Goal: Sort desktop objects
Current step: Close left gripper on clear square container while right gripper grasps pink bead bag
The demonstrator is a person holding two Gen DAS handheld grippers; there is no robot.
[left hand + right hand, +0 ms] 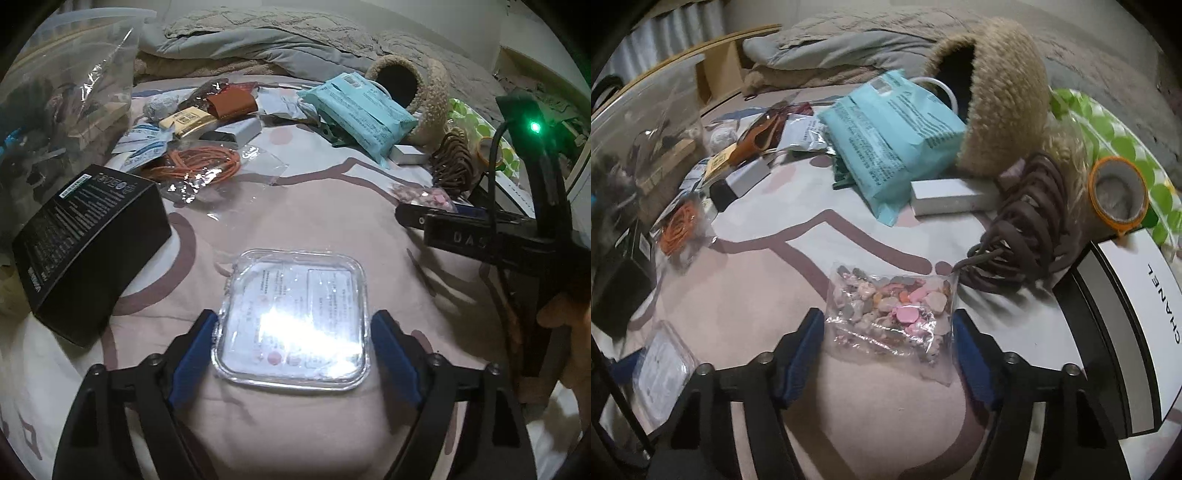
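Left wrist view: the left gripper [293, 325] straddles a clear square plastic case [295, 317] lying flat on the pink patterned bedspread [314, 221]. The blue pads [195, 345] stand at the case's left and right edges; whether they press on it cannot be told. A printed paper insert shows through the lid under glare. Left of the case rests a black box [92, 251], tilted on one edge. Beyond lie a bagged orange cord coil [195, 166], a teal soft pack [364, 114] and a fuzzy tan pouch [421, 96] with its dark mouth facing the camera. At the right edge, the other gripper's black body is visible with a green light lit.

Right wrist view: the right gripper [888, 325] has its jaws set on both sides of a clear bag of small pink and grey pieces [890, 310] on the bedspread. The pads sit at the bag's side edges; firm contact cannot be confirmed. Just beyond the bag lies a brown claw hair clip [1019, 240]. Near it are a white box [953, 199], an orange-rimmed tape roll [1117, 192] and a white box with black lettering [1137, 325].
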